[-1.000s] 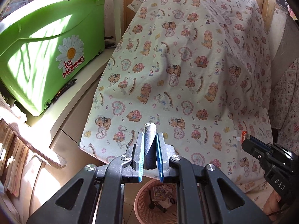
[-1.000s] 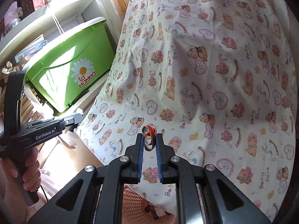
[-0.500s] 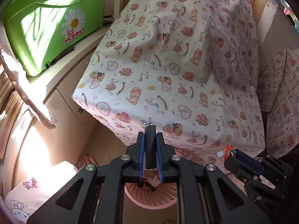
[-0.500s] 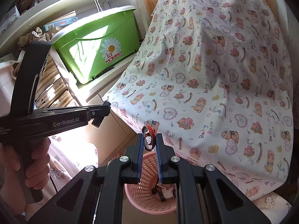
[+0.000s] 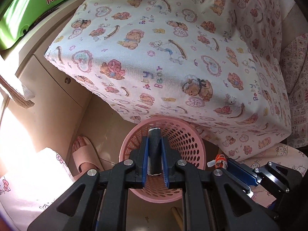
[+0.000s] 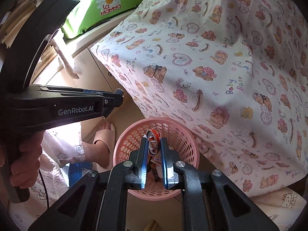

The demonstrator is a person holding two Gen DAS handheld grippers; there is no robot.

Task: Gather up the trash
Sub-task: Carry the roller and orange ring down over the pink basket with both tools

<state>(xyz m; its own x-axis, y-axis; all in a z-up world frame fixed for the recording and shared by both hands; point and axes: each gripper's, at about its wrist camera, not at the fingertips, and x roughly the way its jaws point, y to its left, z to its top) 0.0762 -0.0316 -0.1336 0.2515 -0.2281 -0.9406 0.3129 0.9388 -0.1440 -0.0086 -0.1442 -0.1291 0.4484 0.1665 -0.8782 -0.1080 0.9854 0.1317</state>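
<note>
Both my grippers hang over the pink basket [image 5: 189, 144], which stands on the floor by the edge of the bear-print cloth [image 5: 173, 48]. My left gripper [image 5: 155, 154] is clamped on a dark tube [image 5: 154, 150], pads tight against its sides. My right gripper [image 6: 153, 150] is nearly closed on a curled red strip [image 6: 153, 136], perhaps a wrapper; the pads' grip looks light. Some scraps [image 6: 156, 163] lie in the basket.

I see a teddy-print cloth [image 5: 173, 61] draped beside a green bin [image 6: 107, 5], and a pink slipper [image 5: 84, 154] on the floor.
</note>
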